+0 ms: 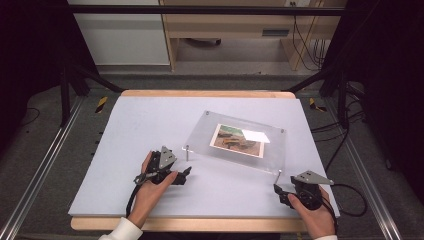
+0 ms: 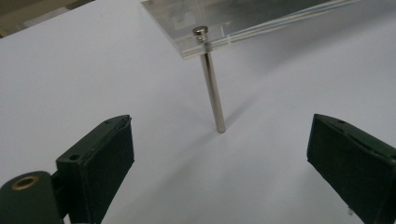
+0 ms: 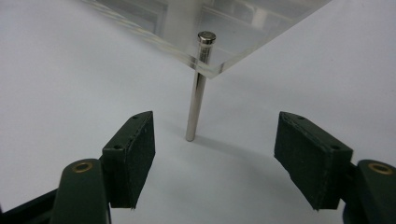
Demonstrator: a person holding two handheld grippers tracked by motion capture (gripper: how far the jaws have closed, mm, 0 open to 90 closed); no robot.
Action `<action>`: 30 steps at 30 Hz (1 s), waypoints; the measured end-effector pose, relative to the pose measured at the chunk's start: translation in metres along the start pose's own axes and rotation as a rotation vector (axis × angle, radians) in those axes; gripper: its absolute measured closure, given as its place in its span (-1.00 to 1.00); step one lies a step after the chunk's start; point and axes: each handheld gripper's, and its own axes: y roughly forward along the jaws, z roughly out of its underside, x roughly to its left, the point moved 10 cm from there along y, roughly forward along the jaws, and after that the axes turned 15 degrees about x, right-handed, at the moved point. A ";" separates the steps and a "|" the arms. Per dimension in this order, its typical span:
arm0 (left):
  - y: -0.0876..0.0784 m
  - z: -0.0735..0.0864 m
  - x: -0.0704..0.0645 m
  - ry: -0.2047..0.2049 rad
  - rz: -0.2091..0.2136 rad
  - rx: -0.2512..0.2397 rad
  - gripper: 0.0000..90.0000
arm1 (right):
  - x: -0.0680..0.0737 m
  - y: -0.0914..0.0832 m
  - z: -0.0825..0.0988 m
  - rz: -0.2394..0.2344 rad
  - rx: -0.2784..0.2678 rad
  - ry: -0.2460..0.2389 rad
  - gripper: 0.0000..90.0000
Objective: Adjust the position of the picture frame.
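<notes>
From above, on the high view, a clear acrylic frame (image 1: 235,140) with a photo (image 1: 239,139) inside stands tilted on the pale table (image 1: 125,150), right of centre. It is propped on thin metal posts at its near corners, one at its left (image 1: 187,153) and one at its right (image 1: 279,177). The left gripper (image 1: 187,172) lies just below and beside the left post, pointing right and slightly away from the person, while the right gripper (image 1: 276,190) sits just beneath the right post, pointing up toward it. Each gripper is close to its own corner, so neither hand has to cross over, and the frame's long side runs between the two.

Along the left gripper view, both black jaws stand spread wide with nothing between them. The left post (image 2: 212,91) rises upright just ahead of the gap, a little left of its middle, with the frame's corner (image 2: 205,39) resting on top under a small cap. The post's long axis is vertical, so I judge that jaws coming in level would close across it.

Along the right gripper view, the jaws are also spread apart and empty. The right post (image 3: 196,100) stands upright just ahead, nearer the left-hand jaw than the other, carrying the frame's corner (image 3: 210,65). A short push forward with a slight shift toward that side would likely centre it.
</notes>
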 end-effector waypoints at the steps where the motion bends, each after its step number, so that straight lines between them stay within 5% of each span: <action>1: 0.001 0.000 -0.001 0.005 -0.006 -0.001 -0.84 | 0.000 0.000 0.000 0.001 -0.005 -0.005 -0.30; 9: 0.004 0.001 -0.009 0.001 0.009 0.022 -0.82 | -0.001 0.002 0.003 -0.016 -0.026 -0.015 -0.16; 14: 0.005 0.000 -0.010 -0.040 0.032 0.025 -0.80 | 0.001 0.002 0.000 -0.054 -0.035 0.055 -0.34; 19: 0.007 -0.003 -0.012 -0.073 0.048 0.012 -0.80 | 0.005 0.002 -0.003 -0.067 -0.050 0.061 -0.41; 25: 0.006 -0.005 -0.011 -0.082 0.036 -0.003 -0.73 | 0.011 0.007 -0.008 -0.057 -0.056 0.061 -0.22; 30: 0.003 -0.002 0.004 -0.126 0.015 -0.007 -0.70 | 0.006 0.006 -0.011 -0.049 -0.078 0.072 -0.06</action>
